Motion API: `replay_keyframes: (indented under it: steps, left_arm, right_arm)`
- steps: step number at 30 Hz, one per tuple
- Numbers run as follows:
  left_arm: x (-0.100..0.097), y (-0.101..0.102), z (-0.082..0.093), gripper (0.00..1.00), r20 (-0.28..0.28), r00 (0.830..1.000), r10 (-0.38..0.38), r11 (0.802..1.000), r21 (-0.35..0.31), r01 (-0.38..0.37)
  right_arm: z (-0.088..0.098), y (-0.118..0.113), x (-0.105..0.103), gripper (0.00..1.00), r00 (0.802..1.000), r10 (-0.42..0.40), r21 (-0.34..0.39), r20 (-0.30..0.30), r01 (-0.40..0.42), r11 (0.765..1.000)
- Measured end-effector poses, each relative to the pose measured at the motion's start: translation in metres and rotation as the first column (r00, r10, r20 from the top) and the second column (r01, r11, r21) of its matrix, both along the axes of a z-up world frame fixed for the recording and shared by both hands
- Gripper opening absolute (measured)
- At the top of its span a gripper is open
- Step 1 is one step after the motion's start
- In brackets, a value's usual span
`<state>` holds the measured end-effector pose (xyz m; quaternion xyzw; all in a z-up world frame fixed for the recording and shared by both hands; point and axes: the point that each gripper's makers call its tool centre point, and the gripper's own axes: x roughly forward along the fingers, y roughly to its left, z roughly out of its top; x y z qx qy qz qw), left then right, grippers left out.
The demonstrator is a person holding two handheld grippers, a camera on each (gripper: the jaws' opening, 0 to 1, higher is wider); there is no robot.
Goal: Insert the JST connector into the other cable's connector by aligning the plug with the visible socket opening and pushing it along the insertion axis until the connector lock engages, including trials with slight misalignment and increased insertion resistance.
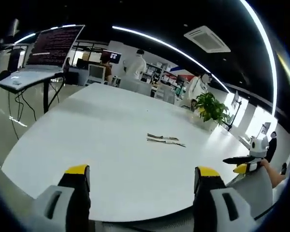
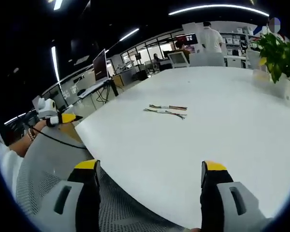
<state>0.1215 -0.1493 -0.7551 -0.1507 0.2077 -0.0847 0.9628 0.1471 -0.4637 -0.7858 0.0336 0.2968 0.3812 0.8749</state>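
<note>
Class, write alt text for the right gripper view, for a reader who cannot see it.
Two thin multicoloured wire cables lie side by side on a large white table, untouched. The right gripper, yellow-tipped with its jaws apart, hangs over the near edge, and the left gripper is at far left beside a potted green plant across the table.

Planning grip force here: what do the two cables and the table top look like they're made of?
Cables: thin insulated wires, apparently plastic-sheathed, with pale plastic-looking connectors; too small for certainty. Table top: smooth white surface, matte with soft sheen, likely laminate or painted board.
</note>
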Motion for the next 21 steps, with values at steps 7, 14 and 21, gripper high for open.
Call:
replay_keyframes:
  steps: [7,14,21]
  left_arm:
    - [0.0008,-0.0026,-0.0026,0.88,-0.012,1.0,-0.021,1.0,0.015,0.021]
    - [0.0021,-0.0038,-0.0016,0.87,-0.004,1.0,-0.016,0.999,-0.035,0.016]
    - [0.0024,-0.0045,-0.0017,0.88,-0.003,1.0,-0.018,0.999,-0.048,0.018]
  right_arm:
    - [0.001,-0.0045,0.0036,0.85,1.0,-0.025,-0.003,0.016,0.025,1.0]
    - [0.0026,-0.0077,0.0064,0.85,0.998,-0.049,0.006,0.027,0.049,0.999]
    - [0.0055,-0.0091,0.0082,0.85,0.997,-0.069,0.032,0.035,0.068,0.997]
